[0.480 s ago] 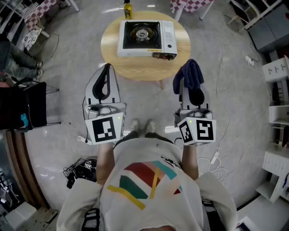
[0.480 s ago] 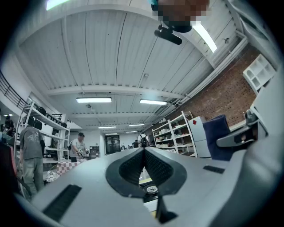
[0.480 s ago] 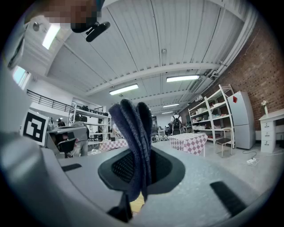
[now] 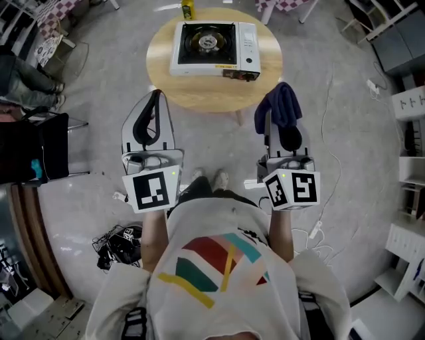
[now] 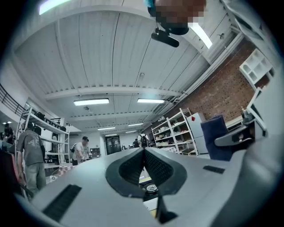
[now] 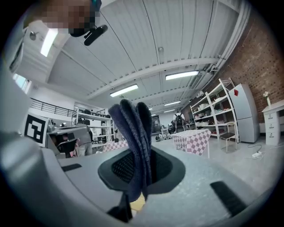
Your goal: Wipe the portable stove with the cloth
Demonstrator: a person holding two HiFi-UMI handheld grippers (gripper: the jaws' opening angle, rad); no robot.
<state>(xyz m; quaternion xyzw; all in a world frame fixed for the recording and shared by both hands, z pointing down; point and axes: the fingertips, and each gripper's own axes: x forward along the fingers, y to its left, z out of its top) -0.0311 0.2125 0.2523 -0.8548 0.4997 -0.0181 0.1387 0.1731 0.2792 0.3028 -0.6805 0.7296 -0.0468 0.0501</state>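
Observation:
The portable stove [image 4: 212, 50] is white with a black burner top and sits on a round wooden table [image 4: 214, 93] ahead of me. A dark blue cloth [image 4: 280, 106] hangs from my right gripper [image 4: 277, 99], which is shut on it, short of the table's near edge. In the right gripper view the cloth [image 6: 133, 142] stands folded between the jaws. My left gripper [image 4: 154, 98] is shut with nothing in it, near the table's left front edge. In the left gripper view [image 5: 143, 153] the pads meet.
A yellow bottle [image 4: 188, 8] stands at the table's far edge. A black chair [image 4: 40, 146] is at the left, cables [image 4: 116, 242] lie on the floor behind it, and white shelves [image 4: 408, 133] line the right. People stand far off in the left gripper view.
The table and stove have slid slightly up in the head view and both grippers sit a little closer to the table. The cloth stays held.

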